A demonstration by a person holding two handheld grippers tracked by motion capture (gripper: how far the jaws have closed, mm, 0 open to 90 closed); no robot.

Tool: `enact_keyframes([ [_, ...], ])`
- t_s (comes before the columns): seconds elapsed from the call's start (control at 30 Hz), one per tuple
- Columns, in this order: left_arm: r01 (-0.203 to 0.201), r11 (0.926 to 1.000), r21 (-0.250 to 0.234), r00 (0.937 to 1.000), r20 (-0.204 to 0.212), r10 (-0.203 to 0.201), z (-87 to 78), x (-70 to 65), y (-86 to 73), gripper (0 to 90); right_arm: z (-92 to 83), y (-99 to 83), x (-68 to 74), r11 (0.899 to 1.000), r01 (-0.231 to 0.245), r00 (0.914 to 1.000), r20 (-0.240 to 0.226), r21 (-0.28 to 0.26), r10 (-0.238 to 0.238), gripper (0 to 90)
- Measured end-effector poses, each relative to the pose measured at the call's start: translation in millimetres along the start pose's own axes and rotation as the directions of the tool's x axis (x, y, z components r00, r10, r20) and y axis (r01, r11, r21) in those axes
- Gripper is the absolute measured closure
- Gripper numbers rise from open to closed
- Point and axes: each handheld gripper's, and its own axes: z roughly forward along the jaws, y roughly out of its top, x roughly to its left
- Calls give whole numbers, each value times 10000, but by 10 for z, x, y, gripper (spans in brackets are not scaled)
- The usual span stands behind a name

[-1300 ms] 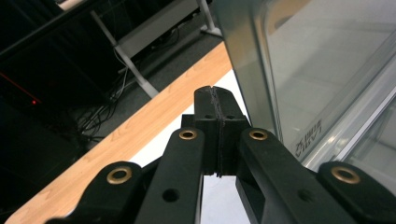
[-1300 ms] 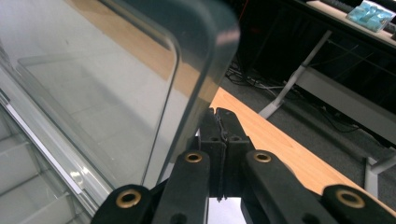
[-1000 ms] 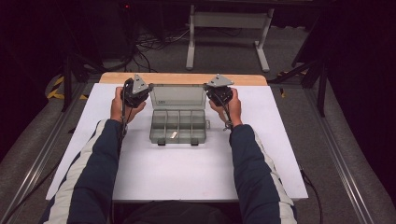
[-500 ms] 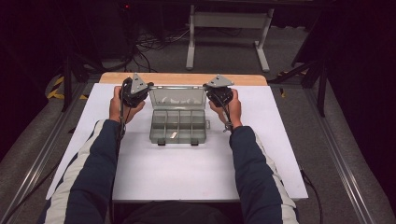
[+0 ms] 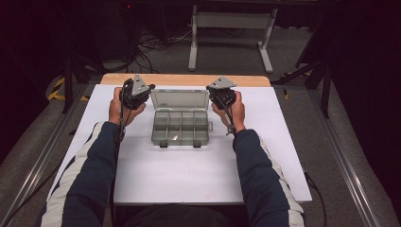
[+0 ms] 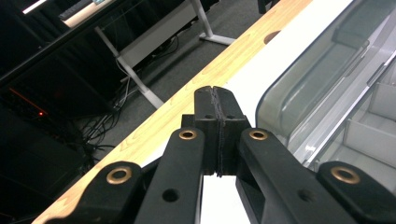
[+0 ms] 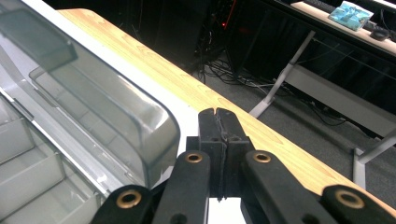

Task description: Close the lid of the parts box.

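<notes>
Compartment box (image 5: 180, 127) mid-table on white sheet (image 5: 189, 179), lid (image 5: 179, 100) already up.
We see left gripper (image 5: 134, 91) & right gripper (image 5: 221, 93) flanking it, both jaws pinched shut, holding nothing; small item in one tray cell, so sorting/closing prob. left.

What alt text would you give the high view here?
A person's hands hold the left gripper and right gripper, jaws shut, beside the raised lid of an open clear compartment box. The box sits on a white table, a small pale item in one front cell.
</notes>
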Motion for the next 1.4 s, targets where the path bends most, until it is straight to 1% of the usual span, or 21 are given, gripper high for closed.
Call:
enact_keyframes([
  [0.23, -149, 9998, 161, 9999, 8, 149, -39, -21, 17, 898, -42, 5, 25, 9999, 82, 10000, 44, 114, -83, 900],
  [0.33, -234, 9997, 122, 9997, 47, 234, -64, -30, 19, 899, -58, -1, 37, 9999, 10, 10000, 2, 169, -10, 900],
  [0.6, -492, 9987, 122, 9987, 113, 491, -136, -75, 25, 900, -129, -8, 90, 9995, 44, 10000, -29, 316, -43, 900],
  [0.67, -457, 9989, 57, 9989, 129, 456, -147, -91, 24, 900, -145, -9, 98, 9993, 0, 10000, 15, 361, -1, 900],
  [0.73, -541, 9985, 96, 9985, 96, 540, -162, -102, 35, 900, -159, -5, 106, 9993, -20, 10000, 5, 378, 20, 900],
  [0.8, -576, 9983, 62, 9983, 124, 575, -175, -113, 42, 900, -186, 12, 122, 9992, 86, 9999, 80, 385, -89, 900],
  [0.87, -579, 9983, 104, 9983, 115, 578, -181, -128, 41, 900, -209, 14, 134, 9992, 69, 10000, 45, 404, -71, 900],
  [0.9, -646, 9979, 112, 9979, 101, 645, -188, -130, 39, 900, -225, 9, 147, 9992, 107, 9999, 79, 392, -111, 900],
  [0.93, -599, 9982, 90, 9981, 113, 598, -190, -140, 31, 900, -234, 3, 152, 9991, 191, 9998, 59, 385, -194, 900],
  [1.07, -536, 9985, 62, 9985, 112, 535, -208, -173, 10, 900, -268, -33, 184, 9992, 169, 9998, 59, 370, -171, 900],
  [1.13, -584, 9982, 96, 9983, 92, 583, -214, -178, 5, 900, -275, -46, 192, 9993, 10, 10000, -14, 382, -9, 900],
  [1.23, -597, 9981, 131, 9982, 87, 596, -224, -186, 1, 900, -292, -46, 211, 9989, 91, 10000, 20, 455, -92, 900],
  [1.4, -511, 9986, 102, 9987, 97, 510, -225, -205, -15, 900, -319, -69, 229, 9993, 13, 10000, -17, 369, -12, 900],
])
